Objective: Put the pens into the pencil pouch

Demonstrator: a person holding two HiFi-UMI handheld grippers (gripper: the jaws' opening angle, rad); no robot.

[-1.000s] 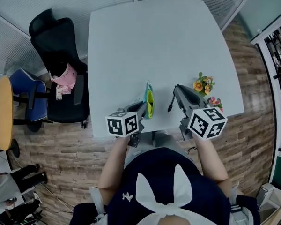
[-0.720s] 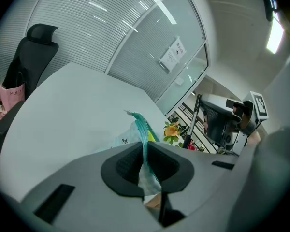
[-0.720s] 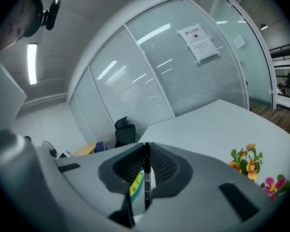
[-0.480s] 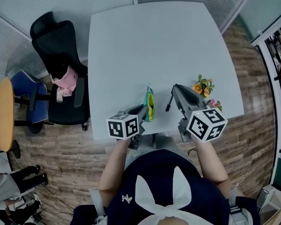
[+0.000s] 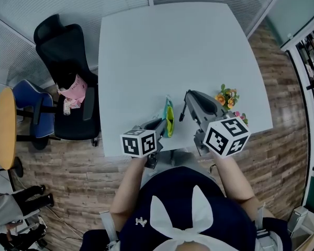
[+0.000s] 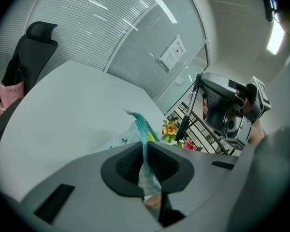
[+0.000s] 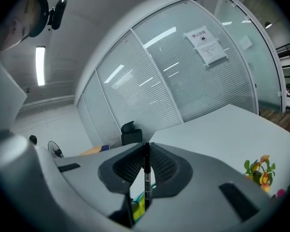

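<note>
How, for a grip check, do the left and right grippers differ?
The left gripper pinches the edge of a soft teal fabric pencil pouch; the right gripper clamps a thin black pen. The left's pouch touches the white table; the right's pen is held clear. Both are shut.

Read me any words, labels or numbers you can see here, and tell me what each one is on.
"MOL…", rest unclear: pink bag on the black office chair.
White notice sheets on the glass wall: print too blurred to read.
Black pen: barrel print too small to read.
</note>
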